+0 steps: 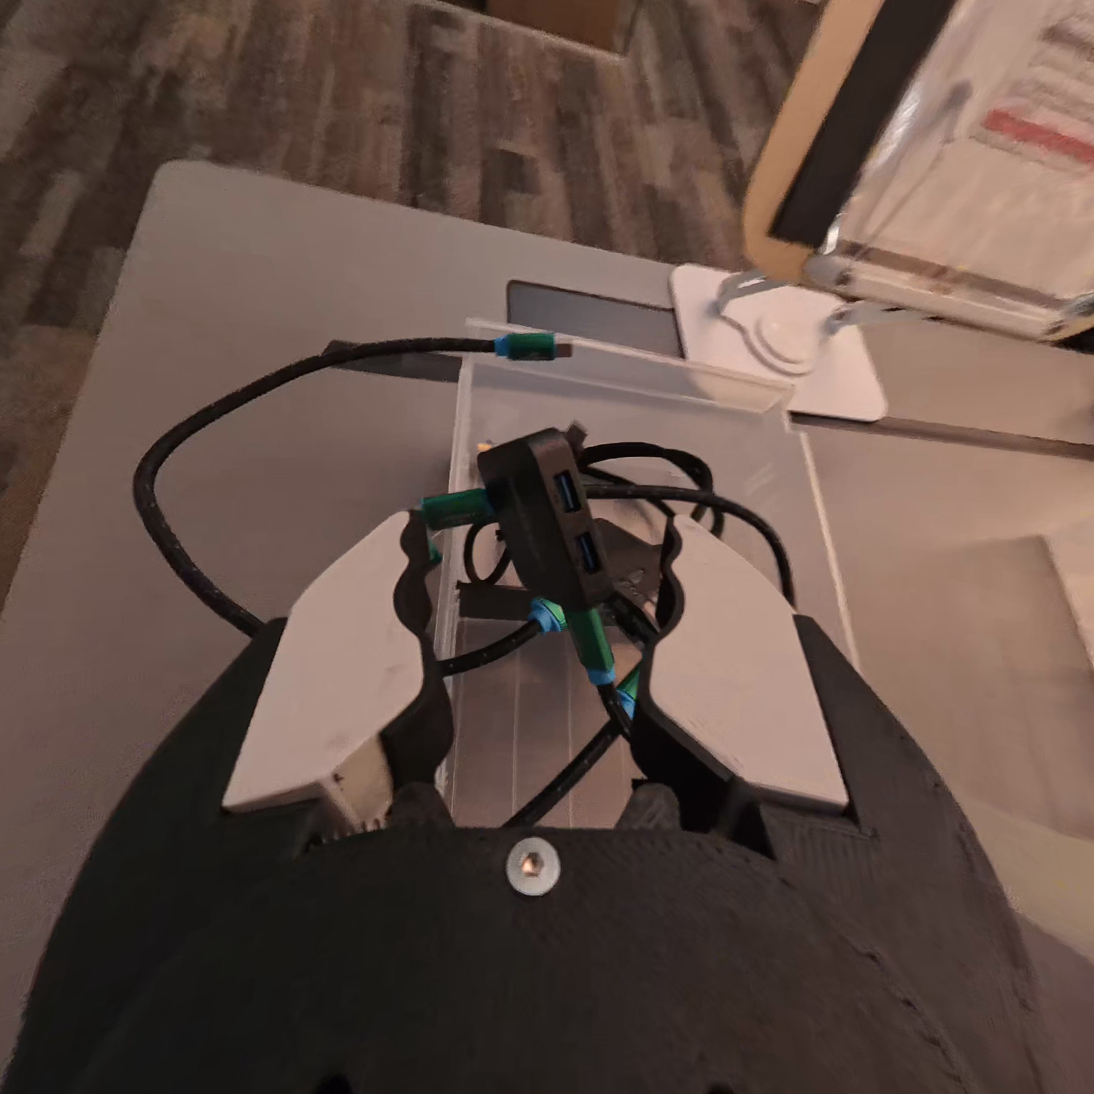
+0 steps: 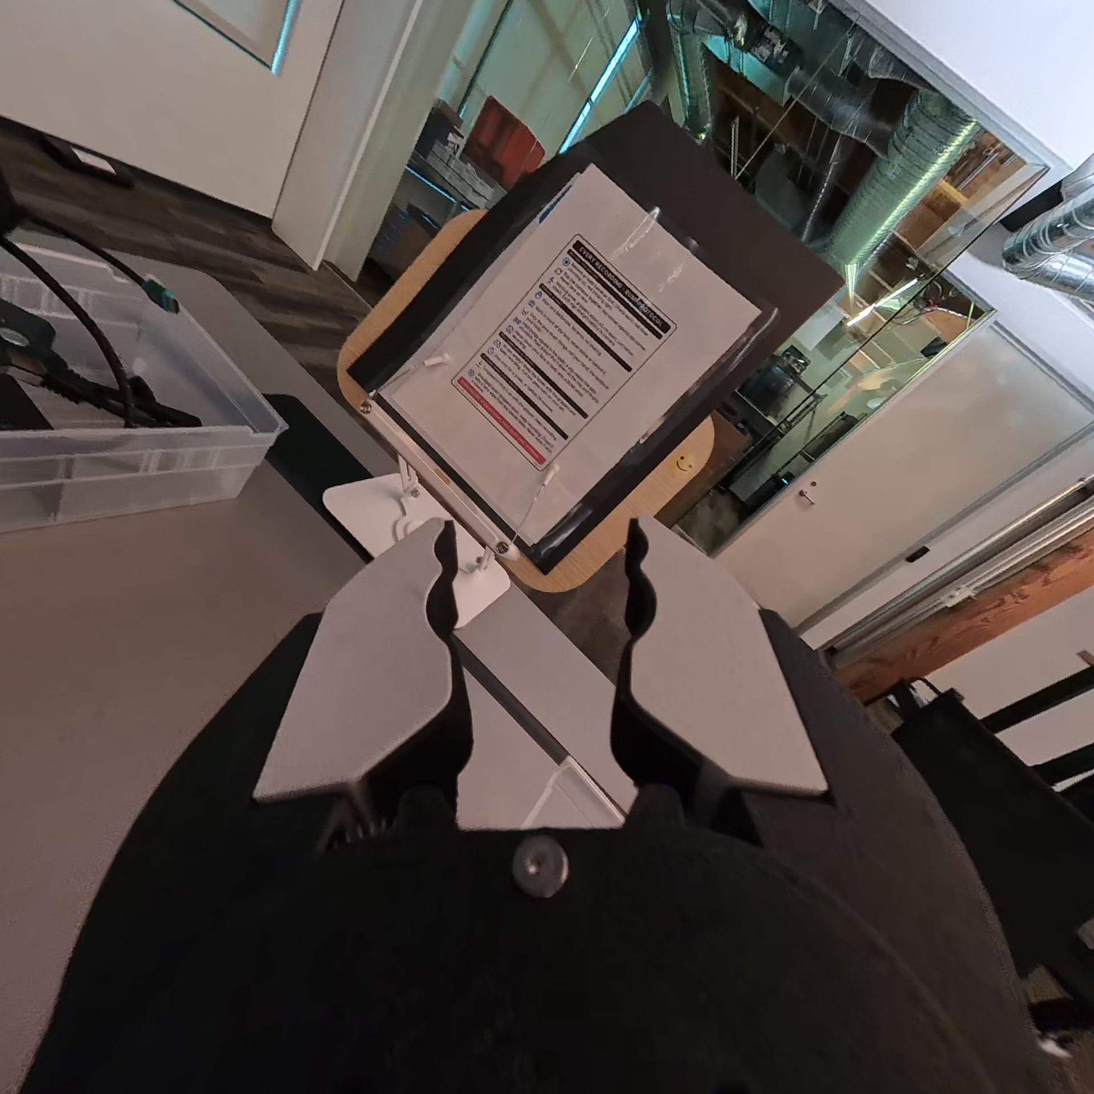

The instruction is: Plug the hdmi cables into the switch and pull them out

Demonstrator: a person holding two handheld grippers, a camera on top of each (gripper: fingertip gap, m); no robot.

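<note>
A: What is nearest in the left wrist view?

B: The left gripper [image 1: 541, 527], its fingers spread apart and clamped on nothing. It hangs over a clear plastic bin [image 1: 639, 408] on the grey table [image 1: 248, 331].

A: And the switch?

B: The black switch [image 1: 541, 515] sits tilted in the bin, between the 2 fingertips but touching neither as far as I can tell. 2 blue ports face the camera. Green plugs [image 1: 583, 636] stand at its near end and left side, and black cables [image 1: 160, 515] tangle around it.

A: Farther out?

B: 1 cable loops out left over the table, and its loose green plug [image 1: 527, 346] lies at the bin's far edge.

A: The right side?

B: The right gripper [image 2: 541, 533] is spread apart too, holding nothing, above the table. Beyond it a printed sheet in a clear holder [image 2: 556, 361] stands on a white base [image 2: 379, 503]. The bin [image 2: 148, 450] is off to the left.
</note>
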